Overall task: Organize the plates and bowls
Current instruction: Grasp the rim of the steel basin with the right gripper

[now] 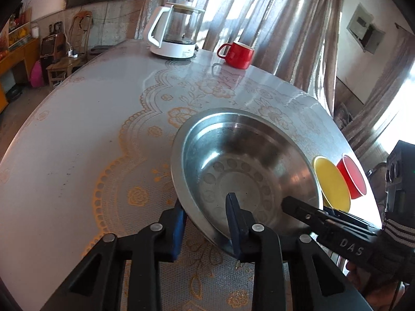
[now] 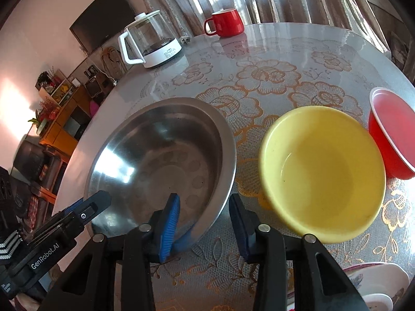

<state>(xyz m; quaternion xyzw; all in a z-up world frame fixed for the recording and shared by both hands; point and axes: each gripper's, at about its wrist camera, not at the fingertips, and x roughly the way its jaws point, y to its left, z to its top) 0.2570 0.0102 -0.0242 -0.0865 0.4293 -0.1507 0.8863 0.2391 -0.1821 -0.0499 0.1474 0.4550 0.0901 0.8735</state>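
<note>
We saw the round worktop (image 2: 272,51) spread under everything, its glossy cover printed with gold lace and flowers. On it, toward the near edge, sat the steel basin (image 1: 241,160), the widest vessel there, a shallow metal bowl with a ring of circles stamped into its bottom. To its right, close but apart from it, stood the yellow bowl (image 2: 321,171), and the red bowl (image 2: 391,132) stood just beyond that, the two so close that we could not tell whether they touched. At the far edge, in front of the curtains (image 1: 272,20), a glass kettle (image 1: 176,31) on a white base stood beside a red mug (image 1: 237,53), the two well apart from the bowls. At the near right corner of the right wrist view, white dishes (image 2: 376,287) with a dark pattern showed only in part.

The left tongs (image 1: 207,225) straddled the near left rim of the steel basin, one blue pad outside the wall and the other inside it, and we saw them clenched on that rim. The right tongs (image 2: 205,223) straddled the near right rim of the same basin, with the left pad inside the bowl and the right pad outside over the cloth; a gap showed between the outer pad and the metal, so we took them as not yet gripping. A striped cuff (image 1: 396,230) showed behind the right tool.
</note>
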